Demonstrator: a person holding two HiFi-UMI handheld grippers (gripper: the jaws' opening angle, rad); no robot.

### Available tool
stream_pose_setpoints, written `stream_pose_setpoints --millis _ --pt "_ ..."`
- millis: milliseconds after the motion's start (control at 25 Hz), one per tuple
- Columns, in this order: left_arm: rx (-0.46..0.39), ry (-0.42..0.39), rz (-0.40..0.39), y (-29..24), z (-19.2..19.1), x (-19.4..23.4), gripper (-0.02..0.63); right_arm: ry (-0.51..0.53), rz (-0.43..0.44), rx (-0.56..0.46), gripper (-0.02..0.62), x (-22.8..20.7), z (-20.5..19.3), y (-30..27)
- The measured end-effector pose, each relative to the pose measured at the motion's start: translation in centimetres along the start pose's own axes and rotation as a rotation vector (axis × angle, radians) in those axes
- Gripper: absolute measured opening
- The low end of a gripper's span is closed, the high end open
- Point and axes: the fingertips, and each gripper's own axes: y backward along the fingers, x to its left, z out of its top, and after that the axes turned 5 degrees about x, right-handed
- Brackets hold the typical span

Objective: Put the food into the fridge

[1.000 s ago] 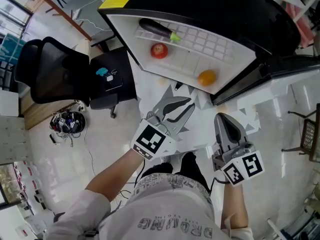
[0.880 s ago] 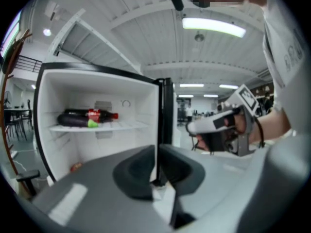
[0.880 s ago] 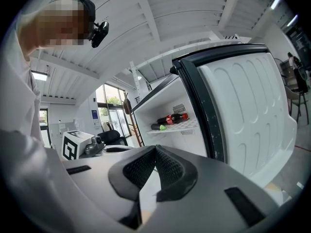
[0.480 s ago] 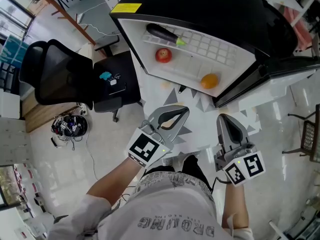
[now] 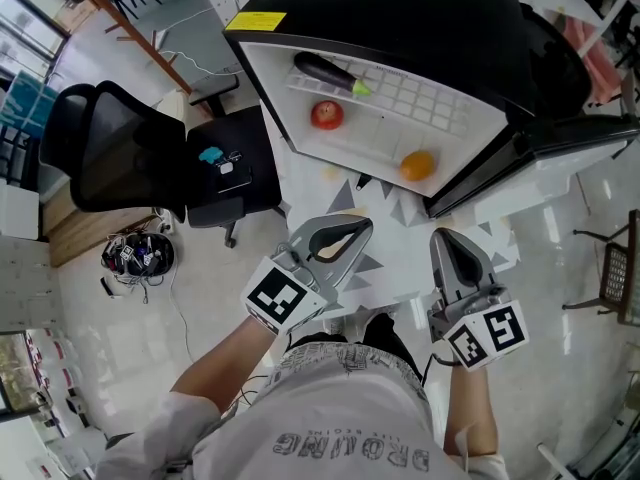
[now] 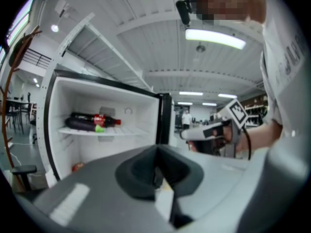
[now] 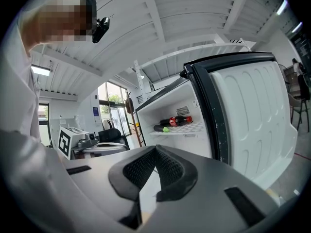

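A small black fridge [image 5: 400,23] stands open in front of me, its door [image 5: 560,143] swung to the right. Inside, a dark eggplant [image 5: 325,70] lies on the white shelf beside a cola bottle [image 6: 99,119]. Below them sit a red apple [image 5: 326,114] and an orange [image 5: 417,165]. My left gripper [image 5: 360,224] hangs shut and empty a short way before the opening. Level with it, my right gripper [image 5: 447,236] is shut with nothing in it. The eggplant [image 7: 161,128] and the bottle [image 7: 176,121] also show in the right gripper view.
A black office chair [image 5: 110,143] and a black seat [image 5: 225,163] bearing a small blue object stand left of the fridge. A tangle of cables [image 5: 138,253] lies on the pale floor. A wire chair [image 5: 620,268] is at the far right edge.
The left gripper's jaws, open a second ago, have closed on nothing. That gripper has drawn back from the fridge towards me. The right gripper has stayed put.
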Motion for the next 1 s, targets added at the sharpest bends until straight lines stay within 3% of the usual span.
stream_pose_setpoints --millis 640,1000 --pt "-0.028 -0.005 0.015 -0.3 1.4 -0.2 0.006 0.026 0.016 0.014 0.000 -0.2 0.1 0.3" --pt "-0.004 -0.007 0.025 -0.2 0.5 -0.2 0.006 0.020 0.026 0.018 0.000 -0.1 -0.1 0.3"
